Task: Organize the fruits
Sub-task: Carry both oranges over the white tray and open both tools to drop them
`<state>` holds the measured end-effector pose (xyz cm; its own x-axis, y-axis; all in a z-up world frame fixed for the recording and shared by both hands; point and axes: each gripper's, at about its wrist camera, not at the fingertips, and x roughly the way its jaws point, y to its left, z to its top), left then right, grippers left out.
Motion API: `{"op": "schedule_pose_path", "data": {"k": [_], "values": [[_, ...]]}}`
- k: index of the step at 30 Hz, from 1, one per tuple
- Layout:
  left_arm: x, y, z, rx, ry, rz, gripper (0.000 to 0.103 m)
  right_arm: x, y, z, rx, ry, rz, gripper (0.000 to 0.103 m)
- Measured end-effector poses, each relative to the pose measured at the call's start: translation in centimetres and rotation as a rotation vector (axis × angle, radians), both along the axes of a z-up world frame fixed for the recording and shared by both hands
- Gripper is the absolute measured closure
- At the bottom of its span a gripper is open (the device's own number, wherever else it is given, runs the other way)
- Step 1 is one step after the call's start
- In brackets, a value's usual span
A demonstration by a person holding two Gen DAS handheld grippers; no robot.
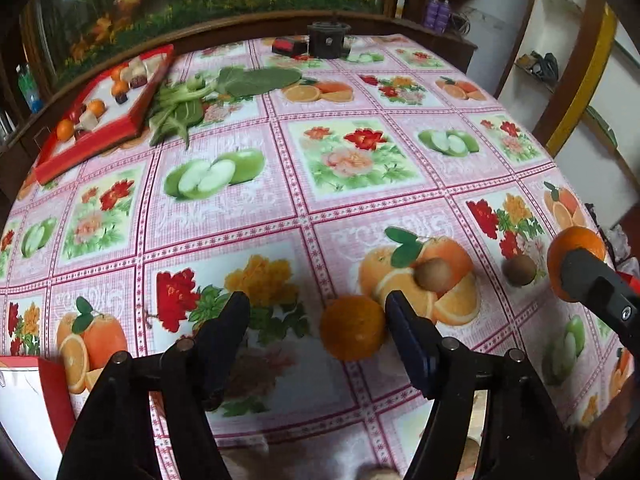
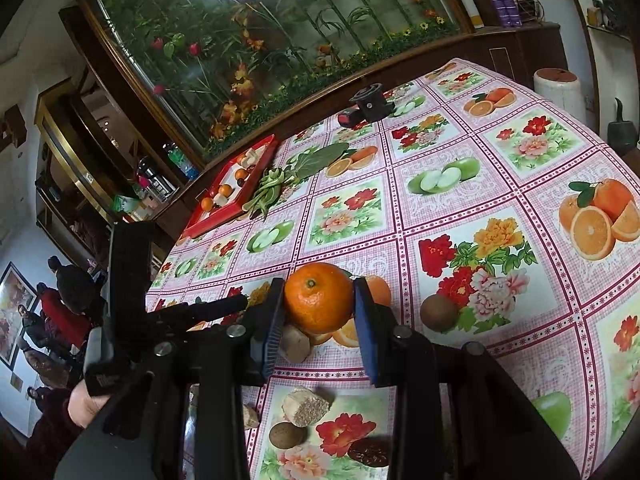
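Far left on the tablecloth [image 1: 248, 208]: red tray [image 1: 132, 120] with small oranges and dark fruits in rows. Your left gripper [image 1: 318, 312] hangs low, jaws spread wide; a loose orange [image 1: 352, 328] lies between them, against the right pad. Rightward, your right gripper [image 2: 320, 308], raised, clamps a glossy, dimpled orange [image 2: 318, 298], green stem-end showing.

A black finger hides the lower side of the round orange fruit [image 1: 576, 248] at the left wrist view's right edge. The small pieces in the red rectangular tray [image 1: 52, 160] are too small to identify. The dark wrinkled fruit [image 2: 370, 452] is partly hidden behind the right gripper's frame.
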<state>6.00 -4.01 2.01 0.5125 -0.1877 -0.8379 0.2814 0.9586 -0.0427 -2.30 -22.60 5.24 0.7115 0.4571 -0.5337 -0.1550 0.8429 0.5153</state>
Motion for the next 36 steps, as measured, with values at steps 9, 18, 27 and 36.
{"op": "schedule_pose_path", "data": {"k": [9,18,27,36], "values": [[-0.8,-0.4,0.3,-0.059,-0.005,-0.071,0.072,0.0,0.0,-0.1,-0.004,0.007,-0.006,0.068],[-2.4,1.7,1.7,-0.092,-0.049,-0.027,0.073,0.1,0.5,-0.3,-0.015,0.002,0.014,0.068],[-10.0,9.2,7.2,-0.053,-0.222,0.171,0.074,-0.8,8.9,0.2,-0.008,0.023,0.21,0.067],[-16.8,19.0,7.8,0.042,-0.294,0.434,0.074,-3.6,23.3,-0.1,-0.084,0.028,0.478,0.067]]}}
